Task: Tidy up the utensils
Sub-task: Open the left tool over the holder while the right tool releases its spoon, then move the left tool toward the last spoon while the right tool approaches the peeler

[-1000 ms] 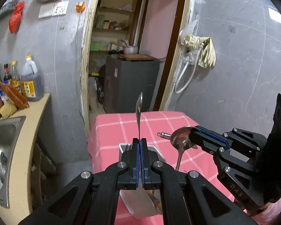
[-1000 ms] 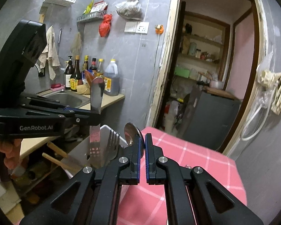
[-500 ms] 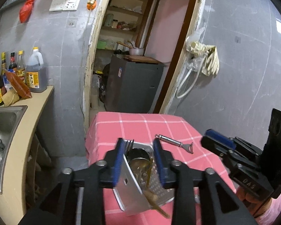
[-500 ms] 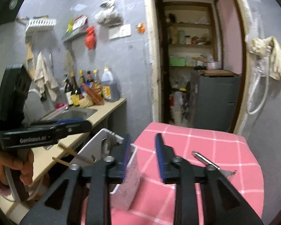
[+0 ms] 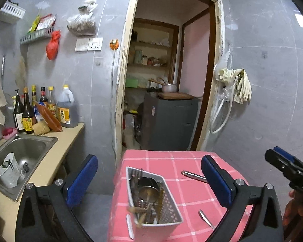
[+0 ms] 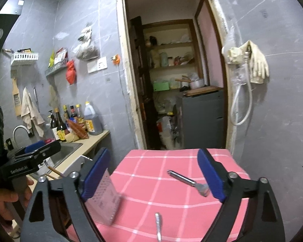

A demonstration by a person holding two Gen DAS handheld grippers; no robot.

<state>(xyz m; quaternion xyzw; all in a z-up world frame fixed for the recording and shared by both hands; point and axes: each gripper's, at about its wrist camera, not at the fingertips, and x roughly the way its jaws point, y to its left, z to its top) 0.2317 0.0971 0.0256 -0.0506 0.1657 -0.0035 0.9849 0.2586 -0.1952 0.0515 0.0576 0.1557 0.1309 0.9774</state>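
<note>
A perforated metal utensil caddy (image 5: pixel 167 207) (image 6: pixel 103 199) stands at the near left corner of the pink checked table (image 5: pixel 171 161), holding forks, spoons and chopsticks. My left gripper (image 5: pixel 149 181) hovers behind and above it. Its jaws are opening wide and nothing is between the blue pads. My right gripper (image 6: pixel 152 175) (image 5: pixel 276 155) is also opening, and its jaws are empty. A steel peeler (image 5: pixel 194 176) (image 6: pixel 187 181) lies on the cloth to the right of the caddy. A loose metal utensil handle (image 5: pixel 206 219) (image 6: pixel 158 225) lies nearer to me. The left gripper (image 6: pixel 42 149) shows at the left edge, held by a hand (image 6: pixel 2 197).
A counter with a steel sink (image 5: pixel 20 157) and several bottles (image 5: pixel 42 109) runs along the left, close to the table. Beyond the table a doorway opens onto a grey cabinet (image 5: pixel 169 123). Gloves and a hose (image 5: pixel 238 88) hang on the right wall.
Both grippers were shut on upright utensils, the left on a knife and the right on a spoon. They let go and opened wide. Both drew back from the caddy.
</note>
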